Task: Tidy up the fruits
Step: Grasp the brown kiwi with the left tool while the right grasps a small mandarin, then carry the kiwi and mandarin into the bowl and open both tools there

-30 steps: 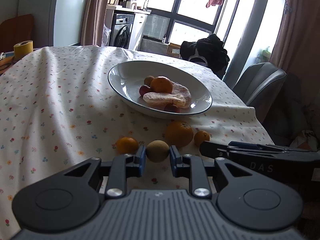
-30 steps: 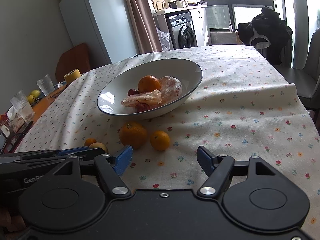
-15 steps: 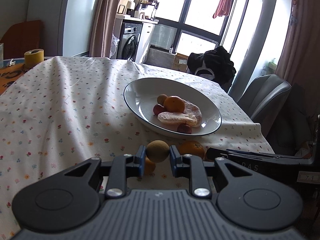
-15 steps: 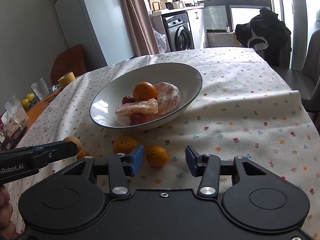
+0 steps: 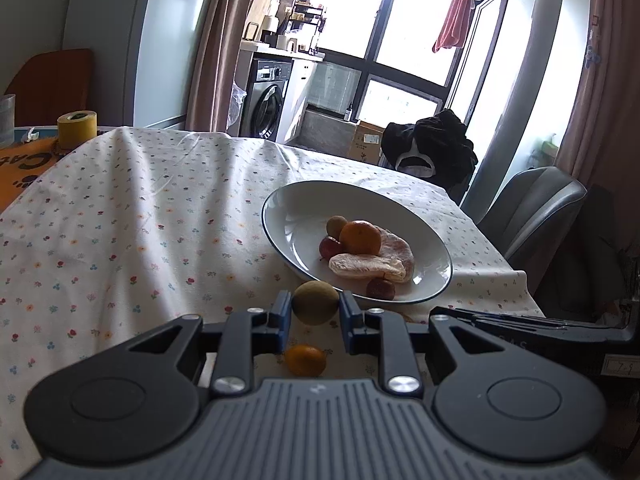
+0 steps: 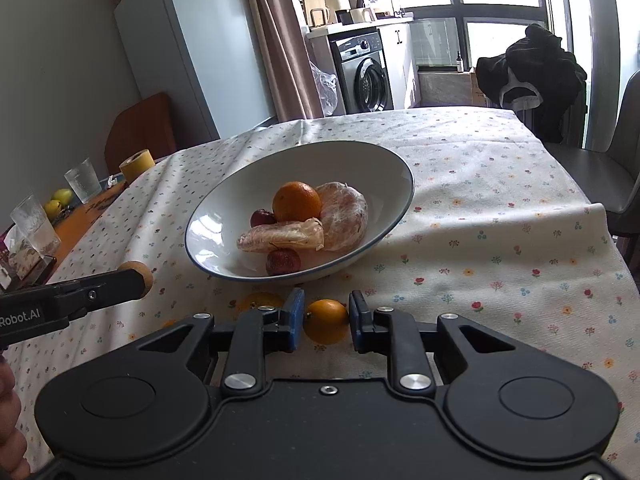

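In the left wrist view my left gripper (image 5: 314,312) is shut on a round brown-green fruit (image 5: 314,307), held above the tablecloth just short of the white bowl (image 5: 280,204). A small orange (image 5: 305,360) lies on the cloth below it. The bowl (image 6: 400,168) holds an orange (image 6: 297,202), wrapped peeled citrus segments (image 6: 344,216) and small red fruits (image 6: 283,262). My right gripper (image 6: 326,322) has its blue pads touching both sides of a small orange (image 6: 326,321) that rests on the cloth. Another orange (image 6: 260,302) sits half hidden behind its left finger.
A yellow tape roll (image 6: 137,164), drinking glasses (image 6: 34,224) and green fruits (image 6: 58,200) stand at the table's far left. A grey chair (image 5: 532,212) and a black garment (image 6: 528,68) are beyond the right edge. The cloth drops off at the right (image 6: 612,240).
My left gripper rose with the brown-green fruit and moved closer to the bowl. My right gripper moved forward and narrowed from wide open onto the small orange.
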`<action>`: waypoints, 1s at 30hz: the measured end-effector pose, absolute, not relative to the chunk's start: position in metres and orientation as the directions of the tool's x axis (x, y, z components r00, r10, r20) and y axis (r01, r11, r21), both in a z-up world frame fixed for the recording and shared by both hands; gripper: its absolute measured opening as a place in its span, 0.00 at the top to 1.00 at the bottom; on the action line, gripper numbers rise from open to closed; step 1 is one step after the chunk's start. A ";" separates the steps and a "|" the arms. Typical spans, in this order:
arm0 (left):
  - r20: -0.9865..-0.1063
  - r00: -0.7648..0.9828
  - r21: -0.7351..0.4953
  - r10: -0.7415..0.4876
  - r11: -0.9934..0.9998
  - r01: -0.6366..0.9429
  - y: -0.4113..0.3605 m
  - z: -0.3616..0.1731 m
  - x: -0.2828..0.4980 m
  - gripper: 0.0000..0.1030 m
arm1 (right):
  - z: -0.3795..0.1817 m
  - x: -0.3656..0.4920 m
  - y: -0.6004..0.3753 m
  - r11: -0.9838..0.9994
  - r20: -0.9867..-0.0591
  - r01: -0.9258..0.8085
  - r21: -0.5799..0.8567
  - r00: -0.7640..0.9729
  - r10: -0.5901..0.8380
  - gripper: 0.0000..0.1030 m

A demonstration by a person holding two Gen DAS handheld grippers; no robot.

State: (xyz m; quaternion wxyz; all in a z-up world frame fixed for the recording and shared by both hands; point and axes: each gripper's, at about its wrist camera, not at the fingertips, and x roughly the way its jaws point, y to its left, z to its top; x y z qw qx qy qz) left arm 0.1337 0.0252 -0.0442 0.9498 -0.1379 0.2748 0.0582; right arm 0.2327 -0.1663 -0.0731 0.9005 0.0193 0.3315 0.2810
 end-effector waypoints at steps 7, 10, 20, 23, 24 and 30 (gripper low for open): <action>-0.519 0.854 -0.229 0.042 0.956 -0.186 0.030 -0.037 0.139 0.77 | -0.055 0.235 -0.171 0.846 -0.545 -0.484 0.224 0.657 0.520 0.78; -0.512 0.858 -0.227 0.044 0.956 -0.184 0.031 -0.035 0.141 0.77 | -0.051 0.238 -0.171 0.846 -0.535 -0.485 0.222 0.664 0.522 0.78; -0.516 0.856 -0.219 0.046 0.958 -0.184 0.035 -0.036 0.155 0.77 | -0.045 0.253 -0.161 0.837 -0.513 -0.495 0.234 0.668 0.539 0.78; -0.515 0.856 -0.218 0.047 0.959 -0.183 0.036 -0.035 0.159 0.77 | -0.043 0.259 -0.156 0.835 -0.509 -0.498 0.236 0.668 0.542 0.78; -0.515 0.856 -0.216 0.047 0.959 -0.183 0.036 -0.035 0.161 0.77 | -0.043 0.260 -0.155 0.833 -0.509 -0.499 0.239 0.666 0.545 0.78; -0.517 0.854 -0.208 0.051 0.961 -0.183 0.040 -0.034 0.171 0.77 | -0.043 0.267 -0.152 0.835 -0.496 -0.493 0.245 0.676 0.545 0.67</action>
